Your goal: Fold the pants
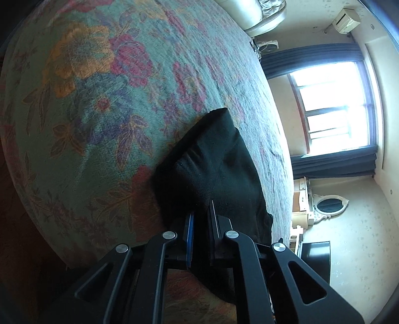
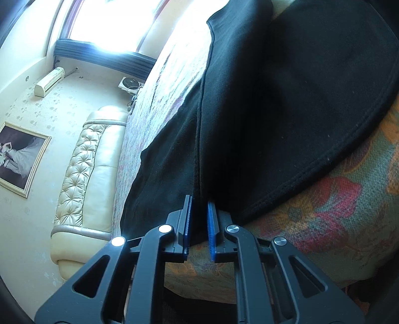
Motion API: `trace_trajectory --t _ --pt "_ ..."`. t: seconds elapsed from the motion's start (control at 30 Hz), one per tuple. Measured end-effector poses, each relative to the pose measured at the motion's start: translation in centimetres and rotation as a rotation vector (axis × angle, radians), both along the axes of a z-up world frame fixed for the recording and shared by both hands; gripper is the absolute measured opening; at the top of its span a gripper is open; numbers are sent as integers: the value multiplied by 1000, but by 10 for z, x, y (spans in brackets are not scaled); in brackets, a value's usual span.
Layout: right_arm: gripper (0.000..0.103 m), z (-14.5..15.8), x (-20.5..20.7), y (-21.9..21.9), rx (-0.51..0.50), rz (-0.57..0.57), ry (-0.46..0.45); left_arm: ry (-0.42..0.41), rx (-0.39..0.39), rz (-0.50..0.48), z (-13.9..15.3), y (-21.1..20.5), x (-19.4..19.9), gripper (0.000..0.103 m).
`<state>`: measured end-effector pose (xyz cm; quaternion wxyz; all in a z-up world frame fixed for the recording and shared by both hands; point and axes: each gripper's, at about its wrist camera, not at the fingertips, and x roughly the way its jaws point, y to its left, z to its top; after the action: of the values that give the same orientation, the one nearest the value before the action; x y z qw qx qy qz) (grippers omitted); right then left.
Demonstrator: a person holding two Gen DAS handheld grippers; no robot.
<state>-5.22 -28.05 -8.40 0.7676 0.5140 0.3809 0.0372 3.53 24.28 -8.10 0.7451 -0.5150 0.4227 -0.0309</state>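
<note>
**Both claws pinch the black pants at the near edge of the bed**

Here the left claw (image 1: pixel 200 211) has its two fingers drawn close on a bunched end of the black pants (image 1: pixel 217 159), which lie on the flowered bedspread (image 1: pixel 99 99). The cloth runs straight ahead of that claw, away across the bed, and ends in a folded corner not far off. To the right, the right claw (image 2: pixel 199 206) pinches a doubled seam edge of the pants (image 2: pixel 286 112) in the same way, fingers nearly together with fabric between the blue pads (image 2: pixel 211 224). From this claw the long axis of the garment stretches forward and up toward the window (image 2: pixel 112 22), while a curved hem spreads off to its right over the bedspread (image 2: pixel 336 211). Judging by this, the next fold would carry the gripped edge forward along that axis; neither claw looks clearly nearer.
</note>
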Motion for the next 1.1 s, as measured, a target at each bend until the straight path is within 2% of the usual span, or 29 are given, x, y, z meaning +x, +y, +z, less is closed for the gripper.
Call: trace_trajectory --t 0.07,0.23,0.3,0.4,0.47,0.53,0.6,0.63,0.67,0.77,0.87,0.93,1.03,1.1 --pt "10 -5 -4 -2 25 -5 9 11 -19 12 -7 2 -3 9" --pt "10 -5 -8 -2 20 3 9 -1 17 -10 -1 0 -2 9" --pt "10 -9 -6 -3 14 10 14 8 14 -25 -7 -4 2 12" --pt "17 2 -10 -7 -24 7 13 -12 8 -31 -2 -2 -2 16" --pt "37 20 -12 -12 -108 -9 2 -15 68 -21 9 1 -11 37" --pt "51 44 -14 -23 -198 -44 -14 -44 148 -5 22 10 -21 48" --pt "56 69 -6 -37 -277 -72 -42 -79 244 -9 35 12 -28 62" --pt "63 83 4 -44 -326 -81 -57 -98 293 -15 43 9 -29 75" --pt "76 94 17 -48 -380 -80 -60 -120 330 -23 48 6 -30 81" --pt "86 119 82 -62 -543 -54 -57 -183 396 -91 60 -15 -22 86" --pt "86 116 168 -66 -742 18 43 -220 427 -198 60 -50 -9 86" --pt "86 100 221 -75 -835 54 154 -214 412 -260 54 -71 -1 86" --pt "86 69 278 -82 -934 104 290 -163 371 -332 38 -98 8 86" --pt "86 53 294 -82 -986 127 340 -134 374 -366 30 -116 13 86"
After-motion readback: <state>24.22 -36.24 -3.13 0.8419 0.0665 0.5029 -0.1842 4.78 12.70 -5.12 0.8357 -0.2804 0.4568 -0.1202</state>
